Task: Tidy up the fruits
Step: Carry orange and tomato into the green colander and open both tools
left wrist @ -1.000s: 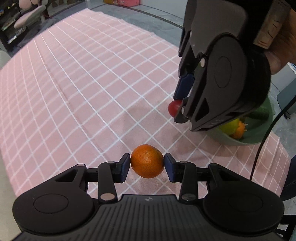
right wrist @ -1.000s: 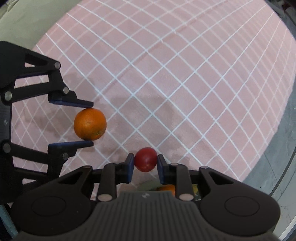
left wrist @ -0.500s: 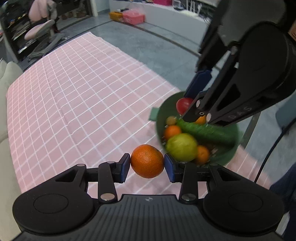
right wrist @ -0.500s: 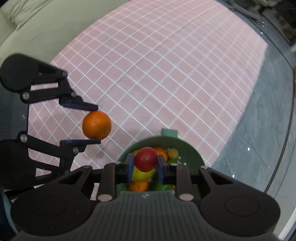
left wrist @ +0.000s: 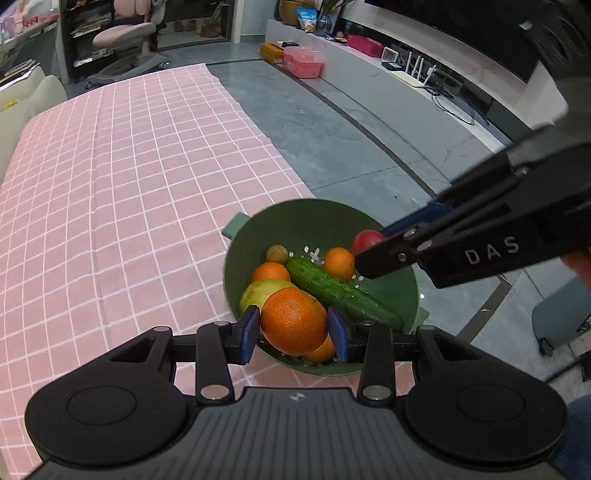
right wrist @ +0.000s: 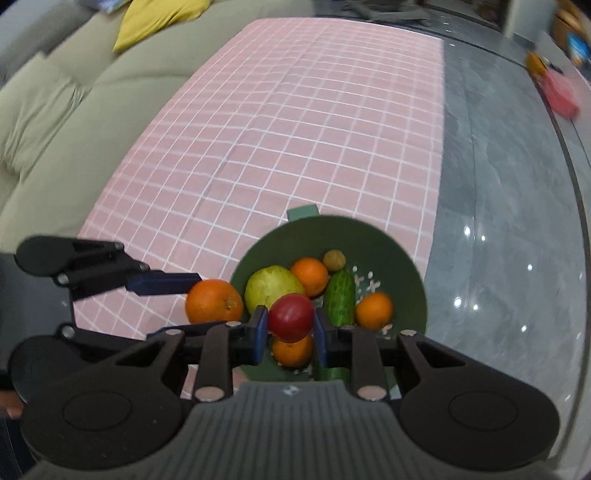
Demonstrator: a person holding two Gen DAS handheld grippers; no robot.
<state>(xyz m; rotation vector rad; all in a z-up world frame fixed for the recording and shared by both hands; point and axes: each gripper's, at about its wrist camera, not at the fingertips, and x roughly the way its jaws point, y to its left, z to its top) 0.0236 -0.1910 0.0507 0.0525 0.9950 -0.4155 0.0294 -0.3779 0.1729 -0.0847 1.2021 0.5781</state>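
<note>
My left gripper (left wrist: 294,334) is shut on an orange (left wrist: 294,320) and holds it over the near left rim of a green colander bowl (left wrist: 317,218). My right gripper (right wrist: 290,332) is shut on a small red fruit (right wrist: 290,316) above the bowl (right wrist: 410,266); from the left wrist view that red fruit (left wrist: 365,240) hangs over the bowl's right side. Inside the bowl lie a cucumber (left wrist: 338,290), a yellow-green fruit (left wrist: 258,291), several small oranges (left wrist: 339,262) and a small brown fruit (left wrist: 277,254).
The bowl stands at the corner of a table under a pink checked cloth (left wrist: 110,192), close to the edge. Grey tiled floor (left wrist: 351,140) lies beyond it. A beige sofa (right wrist: 55,122) with a yellow cushion (right wrist: 155,22) runs along the table's far side.
Both grippers have carried their fruit across the pink cloth to the green bowl and risen a little. The bowl, first mostly hidden, now lies under both.
</note>
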